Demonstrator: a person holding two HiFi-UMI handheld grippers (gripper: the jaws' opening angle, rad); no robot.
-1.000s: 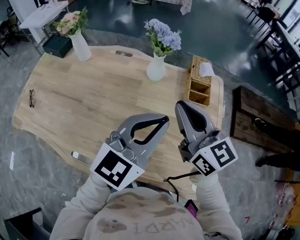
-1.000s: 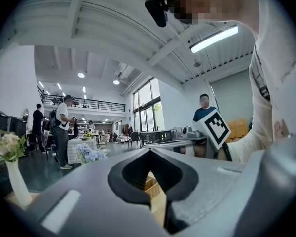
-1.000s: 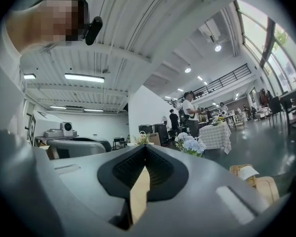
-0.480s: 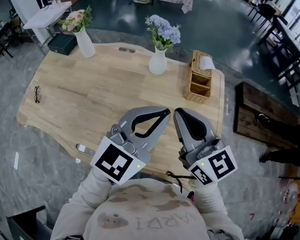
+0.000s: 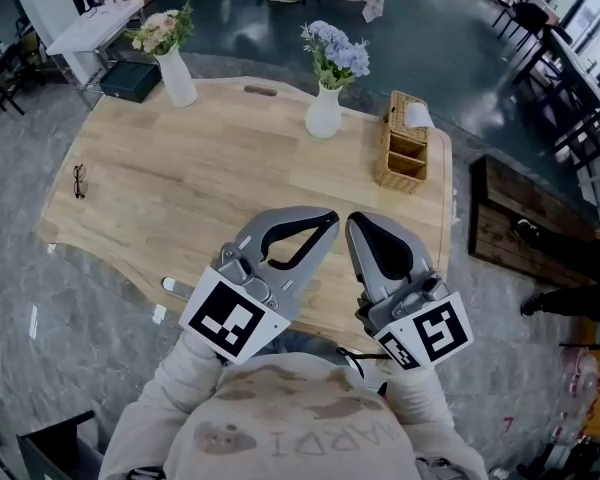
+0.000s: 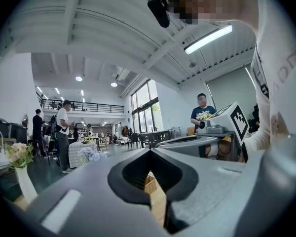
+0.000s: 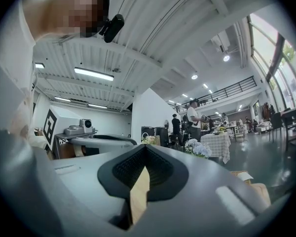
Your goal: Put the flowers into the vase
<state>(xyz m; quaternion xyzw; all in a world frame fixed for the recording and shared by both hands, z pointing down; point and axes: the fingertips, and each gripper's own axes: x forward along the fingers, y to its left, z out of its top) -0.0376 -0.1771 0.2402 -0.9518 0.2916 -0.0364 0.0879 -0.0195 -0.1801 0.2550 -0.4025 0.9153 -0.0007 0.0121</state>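
Observation:
Two vases stand at the far side of the wooden table (image 5: 200,188). A tall white vase (image 5: 179,76) holds pink flowers (image 5: 162,30); a round white vase (image 5: 323,120) holds blue flowers (image 5: 337,53). Both grippers hover side by side over the near table edge, close to my chest and well short of the vases. My left gripper (image 5: 326,220) and right gripper (image 5: 353,224) are shut, with nothing in either. In the left gripper view the jaw tips (image 6: 149,150) meet; the pink-flower vase (image 6: 23,181) shows low left. In the right gripper view the tips (image 7: 145,146) meet too.
A wicker basket (image 5: 401,154) with a tissue stands at the table's far right. Glasses (image 5: 78,180) lie near the left edge, a small grey object (image 5: 176,287) at the near edge. A dark bench (image 5: 520,233) is on the right. People stand in the hall behind.
The table and vases have slid up and right in the head view. Both grippers stay shut and have drawn slightly closer together.

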